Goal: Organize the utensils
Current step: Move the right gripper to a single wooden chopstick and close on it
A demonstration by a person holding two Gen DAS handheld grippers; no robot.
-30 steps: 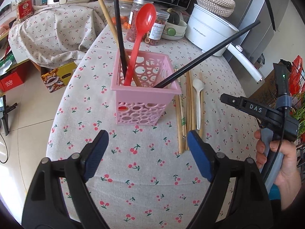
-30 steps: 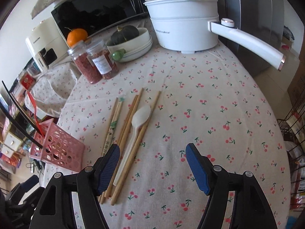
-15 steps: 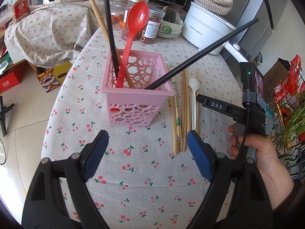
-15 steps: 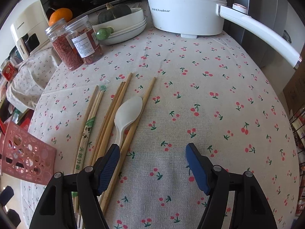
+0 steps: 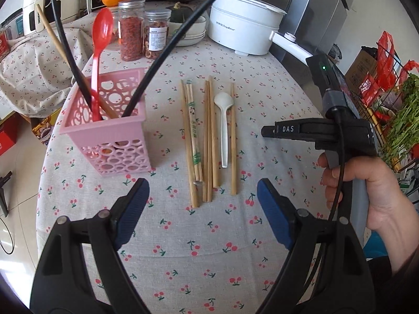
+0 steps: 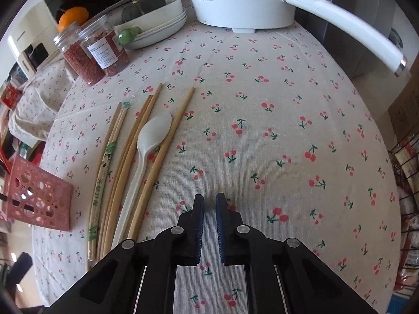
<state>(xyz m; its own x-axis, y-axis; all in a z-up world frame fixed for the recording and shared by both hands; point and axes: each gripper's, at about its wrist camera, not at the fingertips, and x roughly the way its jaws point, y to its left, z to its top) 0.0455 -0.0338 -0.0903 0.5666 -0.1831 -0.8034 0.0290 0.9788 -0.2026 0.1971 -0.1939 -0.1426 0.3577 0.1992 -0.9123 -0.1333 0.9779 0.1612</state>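
A pink perforated basket [image 5: 110, 136] [image 6: 39, 201] stands on the cherry-print tablecloth, holding a red spoon [image 5: 103, 34], a wooden stick and two long black sticks [image 5: 167, 47]. Right of it lie several wooden chopsticks [image 5: 209, 141] [image 6: 123, 157], one pair in a green-printed wrapper [image 5: 192, 125], and a white spoon [image 5: 224, 120] [image 6: 146, 146]. My left gripper [image 5: 201, 185] stands open just short of the chopsticks' near ends, empty. My right gripper [image 6: 209, 198] [image 5: 267, 131] hovers over bare cloth right of the rightmost chopstick, its jaws closing to a narrow slit with nothing between them.
A white electric pot [image 5: 243, 31] [image 6: 243, 2] with a long handle stands at the back. Left of it are stacked bowls [image 6: 162, 26] with a dark squash, two jars [image 5: 131, 34] and an orange. A wire rack [image 5: 392, 83] with greens stands off the table's right edge.
My left gripper has shifted right, from facing the basket to facing the chopsticks. My right gripper has sunk closer to the cloth and its jaws have come together, empty.
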